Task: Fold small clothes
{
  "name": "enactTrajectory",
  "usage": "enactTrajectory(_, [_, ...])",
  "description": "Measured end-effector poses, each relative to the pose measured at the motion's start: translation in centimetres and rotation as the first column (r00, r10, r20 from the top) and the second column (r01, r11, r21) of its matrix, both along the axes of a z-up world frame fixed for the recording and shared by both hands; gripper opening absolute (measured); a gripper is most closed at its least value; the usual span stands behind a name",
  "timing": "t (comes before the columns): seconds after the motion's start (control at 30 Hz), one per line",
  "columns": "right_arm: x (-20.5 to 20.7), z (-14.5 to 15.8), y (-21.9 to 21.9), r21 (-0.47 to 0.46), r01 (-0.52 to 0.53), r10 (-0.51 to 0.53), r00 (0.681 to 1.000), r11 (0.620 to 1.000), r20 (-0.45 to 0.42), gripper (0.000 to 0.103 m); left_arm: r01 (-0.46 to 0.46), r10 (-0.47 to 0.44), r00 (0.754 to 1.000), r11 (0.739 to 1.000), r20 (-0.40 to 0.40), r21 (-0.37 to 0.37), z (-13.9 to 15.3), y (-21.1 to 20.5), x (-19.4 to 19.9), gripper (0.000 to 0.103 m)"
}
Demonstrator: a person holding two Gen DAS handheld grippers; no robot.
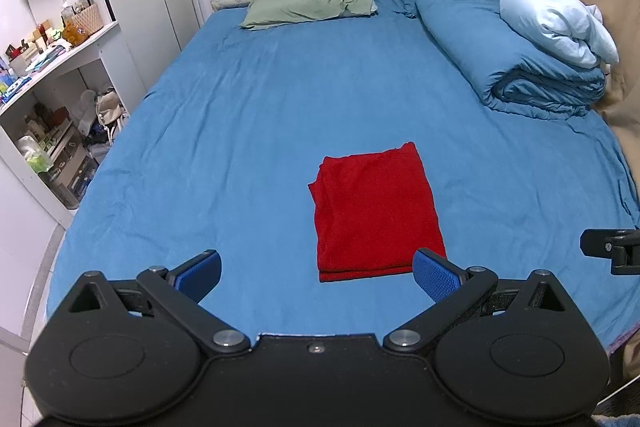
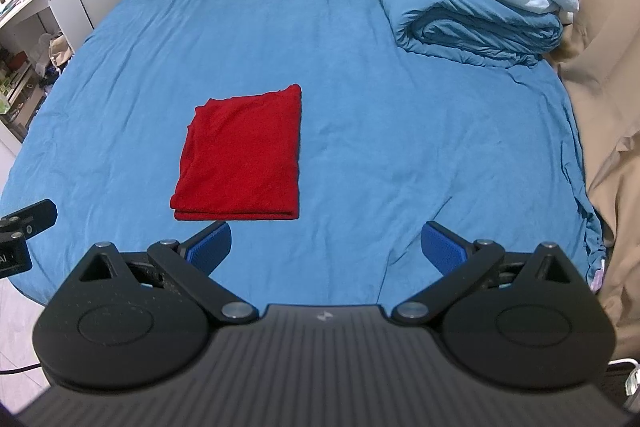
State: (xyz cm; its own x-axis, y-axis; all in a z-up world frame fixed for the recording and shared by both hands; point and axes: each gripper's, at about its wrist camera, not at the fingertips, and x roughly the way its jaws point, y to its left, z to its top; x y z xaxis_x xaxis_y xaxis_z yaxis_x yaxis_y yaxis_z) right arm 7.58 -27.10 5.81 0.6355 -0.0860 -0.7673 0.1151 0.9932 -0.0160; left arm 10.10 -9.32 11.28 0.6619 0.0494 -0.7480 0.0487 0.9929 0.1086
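Observation:
A red garment [image 1: 376, 213] lies folded into a flat rectangle on the blue bed sheet [image 1: 240, 131], near the bed's front edge. It also shows in the right wrist view [image 2: 242, 155]. My left gripper [image 1: 318, 273] is open and empty, held just in front of the garment's near edge. My right gripper [image 2: 327, 247] is open and empty, in front of and to the right of the garment. Neither gripper touches the cloth.
A rolled blue duvet [image 1: 508, 51] with a pale blue blanket [image 1: 556, 23] on top lies at the back right. A green pillow [image 1: 308, 5] sits by the headboard. White shelves [image 1: 52, 107] with clutter stand left. Beige curtain [image 2: 600, 107] hangs right.

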Motion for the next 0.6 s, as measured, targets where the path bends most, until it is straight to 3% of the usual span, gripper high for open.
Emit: enactTrajectory(0.6, [0.25, -0.04, 0.06, -0.002, 0.003, -0.003, 1.0, 1.0, -0.012, 0.103, -0.019, 0.019, 1.0, 1.0, -0.012, -0.001, 0.0, 0.09, 0.18, 0.103])
